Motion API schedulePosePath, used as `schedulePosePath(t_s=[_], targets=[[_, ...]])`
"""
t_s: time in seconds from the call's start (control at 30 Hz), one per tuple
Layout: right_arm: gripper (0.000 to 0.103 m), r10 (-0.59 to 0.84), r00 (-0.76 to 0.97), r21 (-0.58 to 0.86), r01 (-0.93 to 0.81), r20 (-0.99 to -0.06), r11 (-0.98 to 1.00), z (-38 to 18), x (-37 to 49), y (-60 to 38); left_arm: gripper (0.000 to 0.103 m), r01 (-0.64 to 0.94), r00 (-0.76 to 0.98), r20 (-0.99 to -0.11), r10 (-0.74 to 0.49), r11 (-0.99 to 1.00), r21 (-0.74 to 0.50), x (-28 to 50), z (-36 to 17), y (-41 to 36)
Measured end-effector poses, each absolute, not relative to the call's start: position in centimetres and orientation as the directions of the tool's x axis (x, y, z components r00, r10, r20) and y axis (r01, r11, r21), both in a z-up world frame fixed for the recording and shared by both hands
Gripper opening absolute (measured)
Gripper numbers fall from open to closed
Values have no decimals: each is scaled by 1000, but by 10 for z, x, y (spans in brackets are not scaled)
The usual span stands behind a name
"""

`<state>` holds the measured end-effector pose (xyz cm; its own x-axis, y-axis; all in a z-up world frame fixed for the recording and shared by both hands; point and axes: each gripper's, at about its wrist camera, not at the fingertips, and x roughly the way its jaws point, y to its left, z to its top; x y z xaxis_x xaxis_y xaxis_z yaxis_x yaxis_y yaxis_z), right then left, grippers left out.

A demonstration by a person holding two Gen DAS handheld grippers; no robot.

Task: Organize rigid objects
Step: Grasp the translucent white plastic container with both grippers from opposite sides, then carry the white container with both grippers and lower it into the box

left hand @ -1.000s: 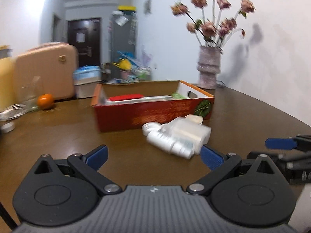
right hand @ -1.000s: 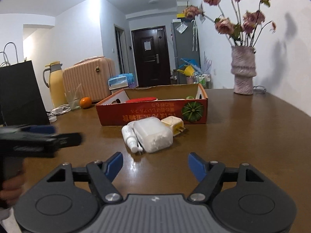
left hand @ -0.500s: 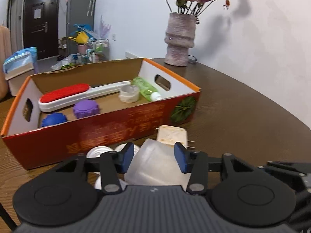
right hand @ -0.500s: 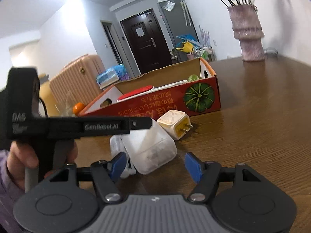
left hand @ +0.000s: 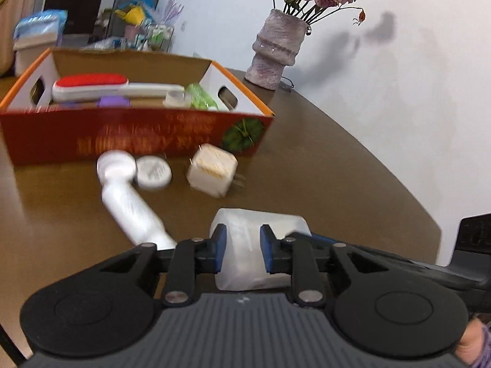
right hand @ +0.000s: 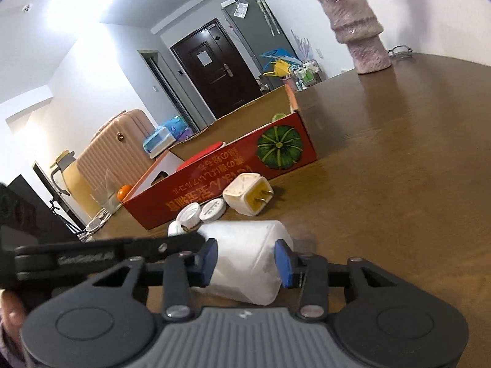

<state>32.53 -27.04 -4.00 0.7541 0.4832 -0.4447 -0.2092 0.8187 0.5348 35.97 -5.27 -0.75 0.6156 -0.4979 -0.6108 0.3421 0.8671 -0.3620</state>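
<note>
The left gripper [left hand: 241, 253] pinches a translucent white plastic container [left hand: 245, 257] lying on the brown surface [left hand: 322, 165], its blue pads pressed against the container's sides. It is angled down toward the surface. The right gripper [right hand: 245, 259] straddles the same container [right hand: 245, 263] from the other side, rolled so that its view tilts; its jaws are closing, with the blue pads at the container's flanks. In the right wrist view the left gripper's black finger reaches in from the left and a bit of the person's hand [right hand: 10, 316] shows at the frame edge.

Just beyond the container lie a white tube [left hand: 132, 202], a round white cap [left hand: 153, 171] beside it, and a cream plug adapter [left hand: 213, 170] with its prongs out. All three rest close to the front wall of an open red cardboard box [left hand: 138, 138] printed with a green pumpkin. Inside the box are a red-and-white brush [left hand: 101, 86], a purple lid [left hand: 113, 101], a small clear jar [left hand: 175, 98] and a green bottle [left hand: 199, 99]. A pale vase of dried roses [left hand: 277, 52] stands behind the box.
</note>
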Motion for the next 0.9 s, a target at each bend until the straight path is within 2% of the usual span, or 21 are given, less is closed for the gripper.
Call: schedulePosePath(t_s=[0.13, 0.27, 0.63, 0.77, 0.83, 0.9], targets=[[27, 508, 746, 561, -219, -431, 798, -39, 299, -284, 24, 340, 628, -597, -499, 866, -367, 318, -5, -54], [26, 535, 725, 553, -255, -434, 793, -37, 274, -280, 24, 296, 635, -589, -500, 861, -413, 277, -4, -41], [25, 615, 662, 529, -367, -429, 765, -34, 216, -240, 23, 210, 709, -588, -389, 913, -351, 197, -5, -6], [30, 611, 667, 536, -357, -427, 765, -35, 210, -236, 27, 177, 716, -580, -390, 904, -389, 194, -8, 6], [45, 595, 670, 537, -333, -443, 775, -36, 210, -238, 32, 174, 718, -582, -381, 908, -380, 194, -10, 6], [44, 589, 670, 540, -321, -451, 778, -37, 210, -240, 32, 192, 719, -571, -396, 903, -385, 193, -12, 3]])
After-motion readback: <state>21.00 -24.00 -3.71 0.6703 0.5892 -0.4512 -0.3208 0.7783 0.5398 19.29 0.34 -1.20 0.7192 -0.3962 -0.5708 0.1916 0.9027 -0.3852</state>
